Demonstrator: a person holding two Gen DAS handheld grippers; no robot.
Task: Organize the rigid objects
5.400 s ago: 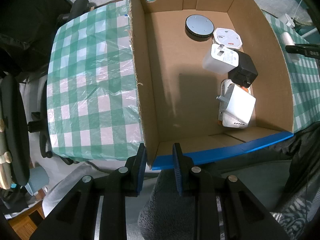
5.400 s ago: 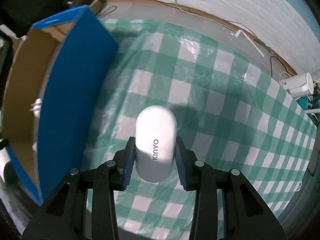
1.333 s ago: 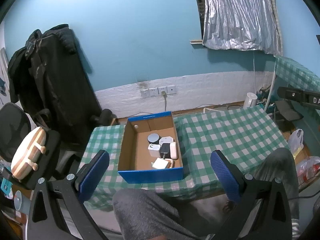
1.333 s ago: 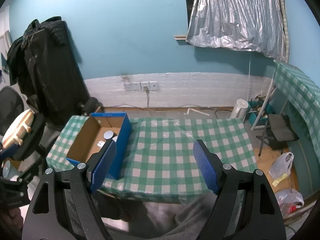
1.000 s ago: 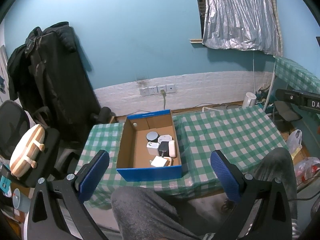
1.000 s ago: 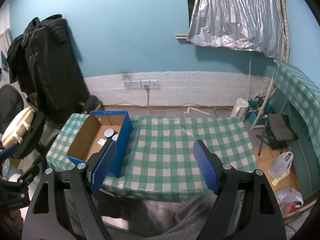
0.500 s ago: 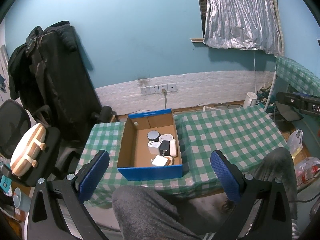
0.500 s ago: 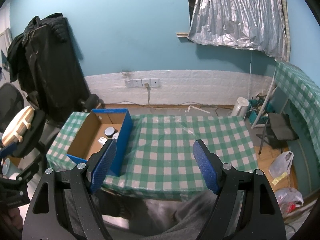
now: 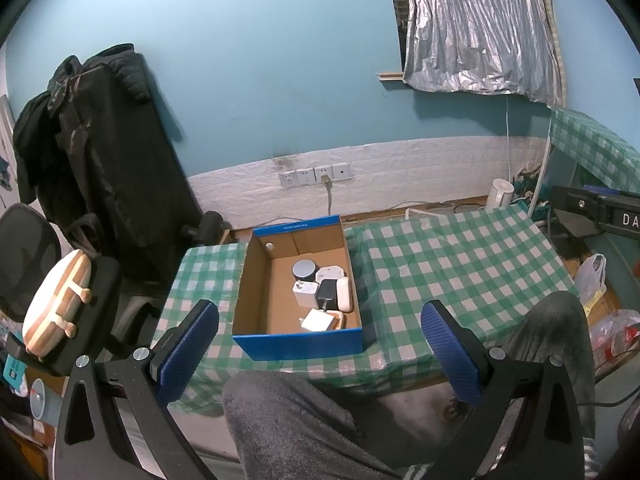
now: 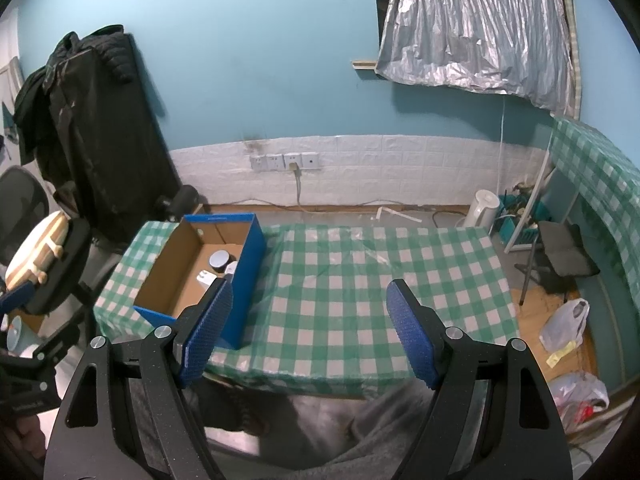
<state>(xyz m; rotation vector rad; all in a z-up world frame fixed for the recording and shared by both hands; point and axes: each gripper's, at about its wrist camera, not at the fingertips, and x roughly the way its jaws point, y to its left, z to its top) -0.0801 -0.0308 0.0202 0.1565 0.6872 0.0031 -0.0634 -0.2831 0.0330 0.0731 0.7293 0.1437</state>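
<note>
- Left wrist view: I note my left gripper [image 9: 318,346] held well back from the table [image 9: 452,256], its blue fingers [image 9: 188,346] spread wide with nothing between them.
- Left wrist view: The cardboard box [image 9: 298,344] stands on the green checked cloth at the table's left part. Inside, along its right wall, lie a round grey disc [image 9: 305,270], a white hexagonal device [image 9: 331,273], a white plug adapter [image 9: 305,294], a black adapter [image 9: 328,291], a white oblong case [image 9: 344,294] and a white charger [image 9: 318,321], packed close together.
- Left wrist view: A person's grey-clad legs [image 9: 292,428] fill the foreground below the table edge.
- Right wrist view: My right gripper [image 10: 308,330] stands likewise apart, pads empty, well short of the table.
- Right wrist view: The box sits left of the left finger; only the disc and parts of white items show over its blue wall. The cloth right of the box is bare.
</note>
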